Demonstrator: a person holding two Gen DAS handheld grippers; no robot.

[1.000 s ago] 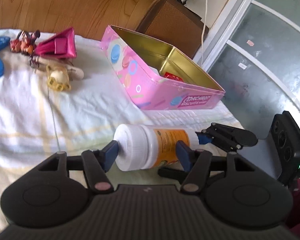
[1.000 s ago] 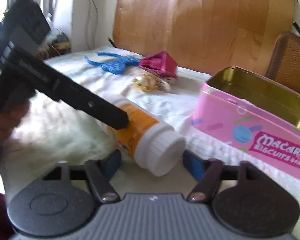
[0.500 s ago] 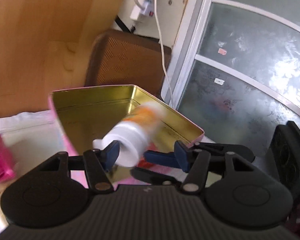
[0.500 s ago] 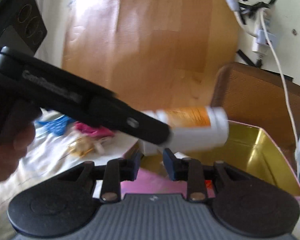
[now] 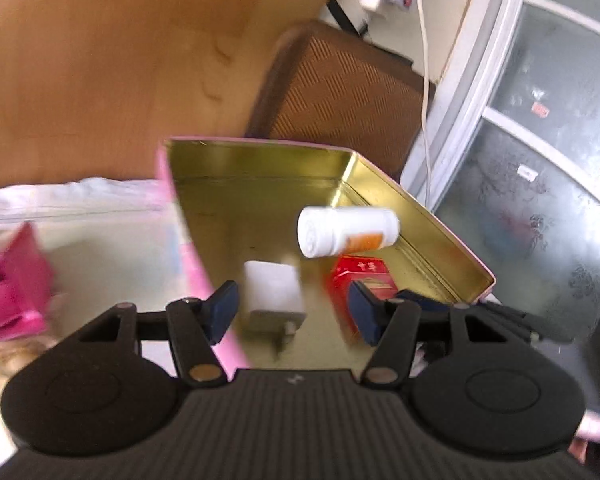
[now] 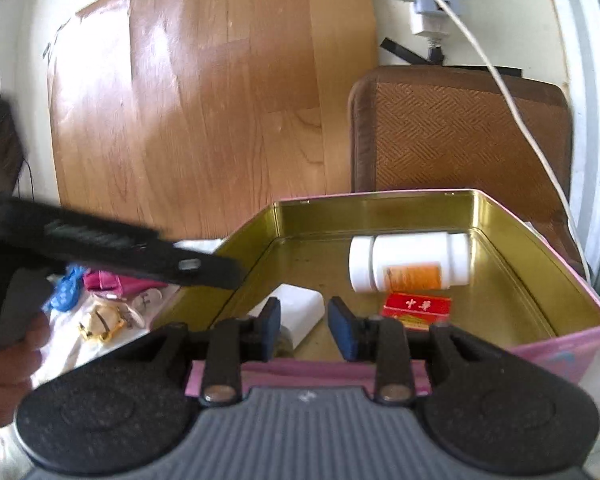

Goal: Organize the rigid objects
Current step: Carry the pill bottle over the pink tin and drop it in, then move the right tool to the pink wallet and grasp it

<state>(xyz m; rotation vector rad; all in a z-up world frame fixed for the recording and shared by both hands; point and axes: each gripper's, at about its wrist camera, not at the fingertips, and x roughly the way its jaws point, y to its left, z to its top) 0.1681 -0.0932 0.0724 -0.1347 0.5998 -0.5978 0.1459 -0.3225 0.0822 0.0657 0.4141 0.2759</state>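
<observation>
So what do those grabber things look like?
Both are black. The left gripper and right gripper each have two round discs, a ribbed grey body, silver pivot pins and dark blue fingertips. A bare hand holds the left one.

L claw point(image 5: 292, 312): blk body, blue pads | R claw point(image 6: 304, 328): same

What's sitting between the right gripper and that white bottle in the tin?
In the right wrist view, a red box lies between the right gripper and the bottle.
</observation>
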